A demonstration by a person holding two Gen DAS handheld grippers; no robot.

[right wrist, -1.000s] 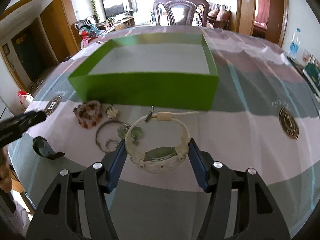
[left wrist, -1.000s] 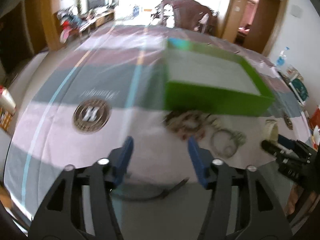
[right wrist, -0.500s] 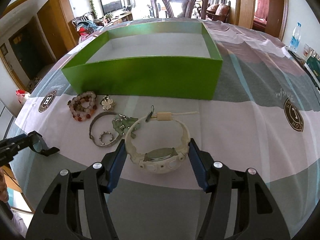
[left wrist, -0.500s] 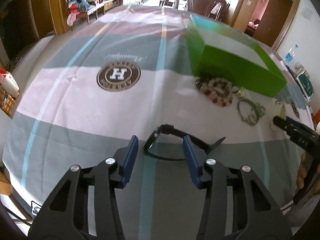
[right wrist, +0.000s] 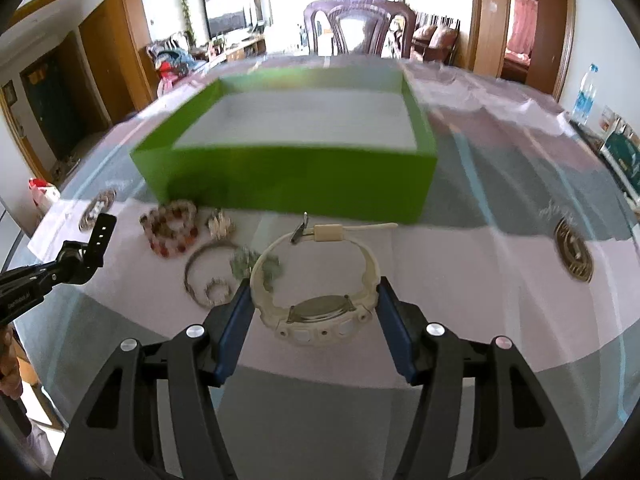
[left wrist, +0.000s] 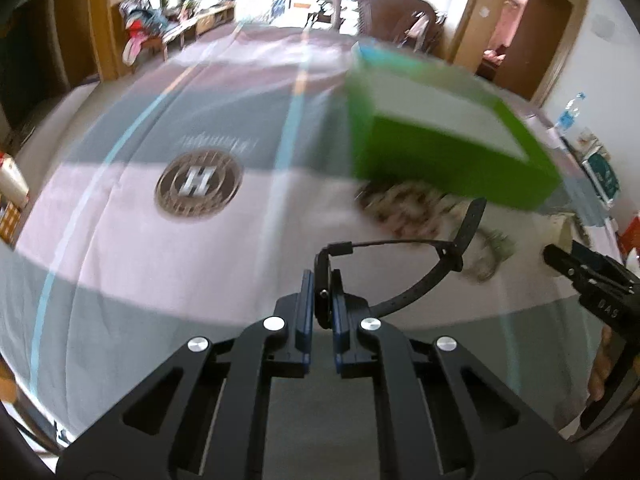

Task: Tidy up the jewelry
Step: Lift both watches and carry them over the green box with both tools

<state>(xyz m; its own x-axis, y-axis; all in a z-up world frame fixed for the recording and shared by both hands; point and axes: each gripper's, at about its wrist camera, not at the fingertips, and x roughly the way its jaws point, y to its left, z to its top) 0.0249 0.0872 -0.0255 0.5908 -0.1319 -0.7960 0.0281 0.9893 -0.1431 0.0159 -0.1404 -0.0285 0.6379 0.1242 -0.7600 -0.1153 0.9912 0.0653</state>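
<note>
While the left tool (left wrist: 323, 304) clamps its blue fingers (left wrist: 306, 312) on the case of a black watch (left wrist: 404, 276), the strap arches out ahead of it to the right, and its free end sticks upward. The jaws have just been closing, and the black watch now sits pinched between them. In the right wrist view the same watch shows at the far left, carried at the tip of the left tool, its holed strap end pointing up over the tabletop (right wrist: 460, 292).

The right tool (right wrist: 314, 312) stands apart around a cream watch (right wrist: 320, 284) that lies on the striped cloth. Its blue fingers (right wrist: 236, 320) flank the watch case on both sides; the left one looks to be against the band, but whether the pads actually press on the cream watch cannot be told.

Just left of the cream watch lie a thin silver bangle (right wrist: 200, 272), a small ring (right wrist: 216, 292) inside its curve and a greenish charm (right wrist: 250, 264). Farther back sit a beaded bracelet (right wrist: 170, 228) of red and pale beads and a small flower-shaped piece (right wrist: 219, 222), both close to the front wall of an open green box (right wrist: 288, 188). The box is white inside, and nothing is visible in it. Much of the left wrist view is blurred.
</note>
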